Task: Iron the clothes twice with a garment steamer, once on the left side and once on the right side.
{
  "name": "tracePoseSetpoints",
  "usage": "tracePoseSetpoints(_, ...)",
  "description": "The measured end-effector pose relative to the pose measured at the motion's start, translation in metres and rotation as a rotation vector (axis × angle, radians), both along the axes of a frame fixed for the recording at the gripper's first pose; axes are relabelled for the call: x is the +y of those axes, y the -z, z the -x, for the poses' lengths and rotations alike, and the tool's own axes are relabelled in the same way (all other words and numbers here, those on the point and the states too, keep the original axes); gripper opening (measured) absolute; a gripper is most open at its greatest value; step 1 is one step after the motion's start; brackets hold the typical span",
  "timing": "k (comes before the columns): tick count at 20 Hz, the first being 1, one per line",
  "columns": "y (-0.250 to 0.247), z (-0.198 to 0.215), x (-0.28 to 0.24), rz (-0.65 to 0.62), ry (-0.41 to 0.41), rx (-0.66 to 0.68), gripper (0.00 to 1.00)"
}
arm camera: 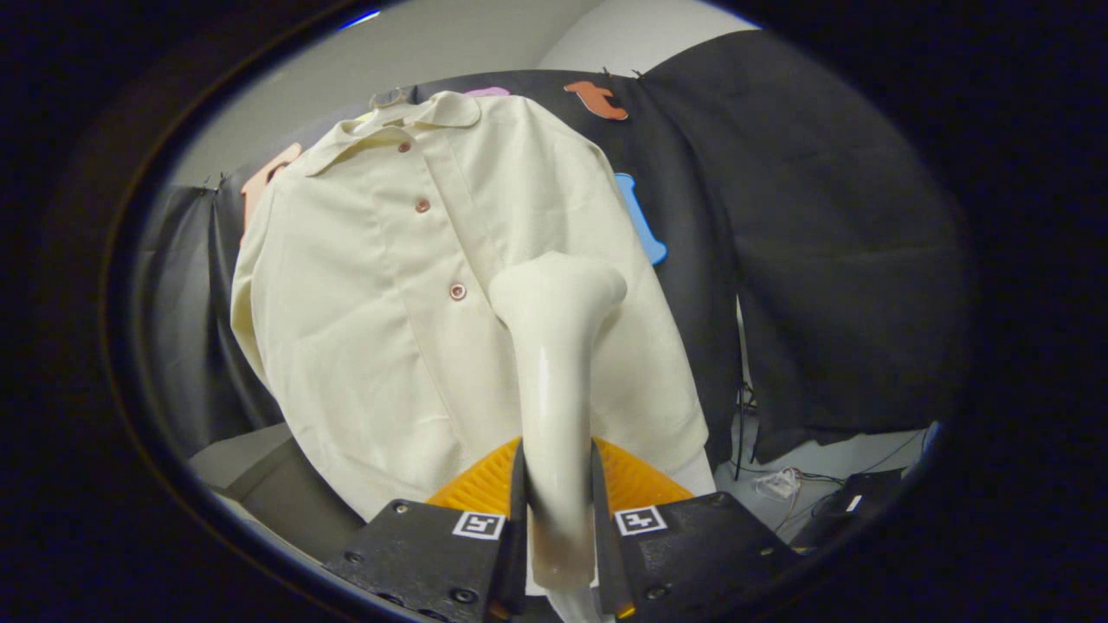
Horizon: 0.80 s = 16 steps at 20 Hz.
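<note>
A cream short-sleeved shirt (363, 285) with reddish buttons hangs on a hanger against the booth's black cloth wall. My gripper (558, 480) is shut on the handle of a cream garment steamer (554, 346), which rises upright between the fingers. The steamer's head (558, 290) sits in front of the shirt's right half, just right of the button placket and beside the lowest visible button. Whether the head touches the cloth I cannot tell. The shirt's lower hem is hidden behind the steamer and the fingers.
Black cloth (822, 260) hangs behind and to the right of the shirt. On the floor at the lower right lie cables (783, 484) and a dark box (853, 502). A grey surface (251, 459) lies below the shirt's left side.
</note>
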<state>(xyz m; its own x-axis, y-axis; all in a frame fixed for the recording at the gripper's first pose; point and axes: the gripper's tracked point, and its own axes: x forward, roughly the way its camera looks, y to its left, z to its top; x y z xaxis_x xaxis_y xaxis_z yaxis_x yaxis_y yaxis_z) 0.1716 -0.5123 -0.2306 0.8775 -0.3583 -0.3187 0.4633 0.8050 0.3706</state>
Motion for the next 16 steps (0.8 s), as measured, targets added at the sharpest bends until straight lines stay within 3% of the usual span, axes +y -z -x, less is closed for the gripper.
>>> tracePoseSetpoints(4,0.017,0.013,0.004,-0.058,0.011,0.024,0.32)
tracePoseSetpoints(9,0.029,0.030,0.016,-0.041,0.010,0.087,0.32)
tracePoseSetpoints(16,0.012,0.055,0.060,-0.020,-0.031,0.082,0.32)
